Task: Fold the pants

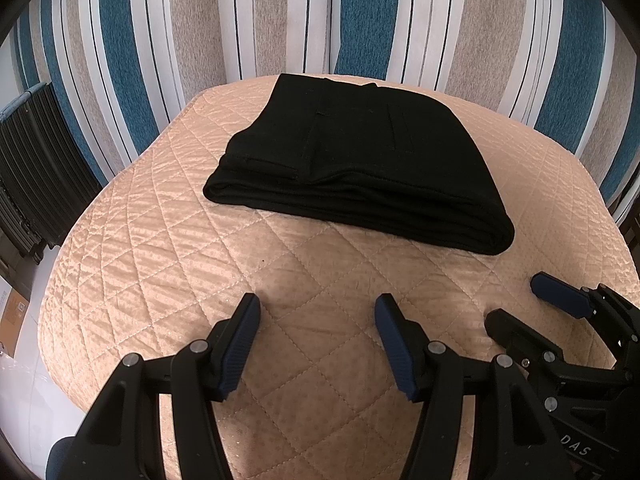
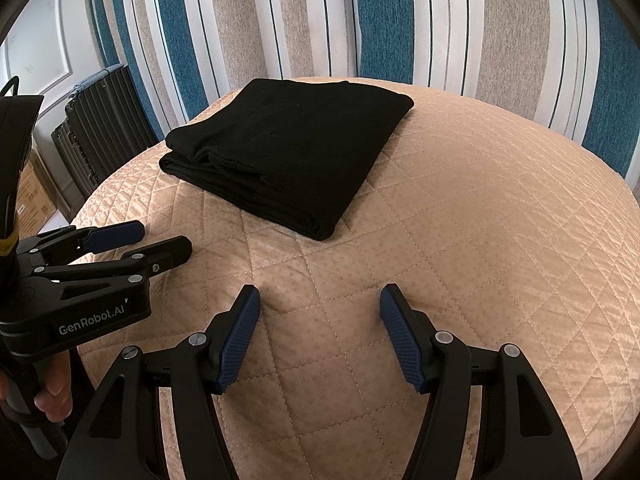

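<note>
Black pants (image 1: 360, 160) lie folded into a compact rectangular stack on the peach quilted surface (image 1: 180, 240), toward its far side. They also show in the right wrist view (image 2: 288, 152). My left gripper (image 1: 318, 306) is open and empty, hovering over the quilt in front of the pants. My right gripper (image 2: 320, 296) is open and empty, also short of the pants. The right gripper shows at the lower right of the left wrist view (image 1: 516, 300). The left gripper shows at the left of the right wrist view (image 2: 164, 240).
A striped blue, grey and white curtain (image 1: 320, 16) hangs behind the surface. A dark ribbed suitcase (image 2: 104, 128) stands at the left, with cardboard boxes (image 2: 34, 196) beside it. The quilt's edges drop off at left and right.
</note>
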{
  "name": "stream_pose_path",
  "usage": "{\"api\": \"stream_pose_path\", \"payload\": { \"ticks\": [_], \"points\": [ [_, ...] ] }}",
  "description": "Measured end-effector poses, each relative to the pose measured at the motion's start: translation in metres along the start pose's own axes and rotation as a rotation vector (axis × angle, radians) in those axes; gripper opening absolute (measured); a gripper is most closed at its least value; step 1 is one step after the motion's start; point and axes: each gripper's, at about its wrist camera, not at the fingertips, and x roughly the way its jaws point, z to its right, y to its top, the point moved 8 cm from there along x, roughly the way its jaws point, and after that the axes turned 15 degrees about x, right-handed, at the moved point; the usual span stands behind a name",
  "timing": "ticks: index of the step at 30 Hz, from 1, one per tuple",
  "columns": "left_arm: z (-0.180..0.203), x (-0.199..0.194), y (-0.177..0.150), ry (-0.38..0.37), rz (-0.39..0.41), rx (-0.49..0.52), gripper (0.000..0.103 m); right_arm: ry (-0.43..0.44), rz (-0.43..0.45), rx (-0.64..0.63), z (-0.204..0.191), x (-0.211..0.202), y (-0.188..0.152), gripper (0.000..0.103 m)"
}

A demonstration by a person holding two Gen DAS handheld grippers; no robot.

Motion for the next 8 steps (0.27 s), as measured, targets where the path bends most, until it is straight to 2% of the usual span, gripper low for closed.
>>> {"api": "stream_pose_path", "payload": {
  "ticks": [8],
  "points": [
    [0.0, -0.0016, 0.0, 0.0, 0.001, -0.006, 0.064, -0.001, 0.0, 0.0, -0.0009, 0.0009, 0.0002, 0.063]
  ]
}}
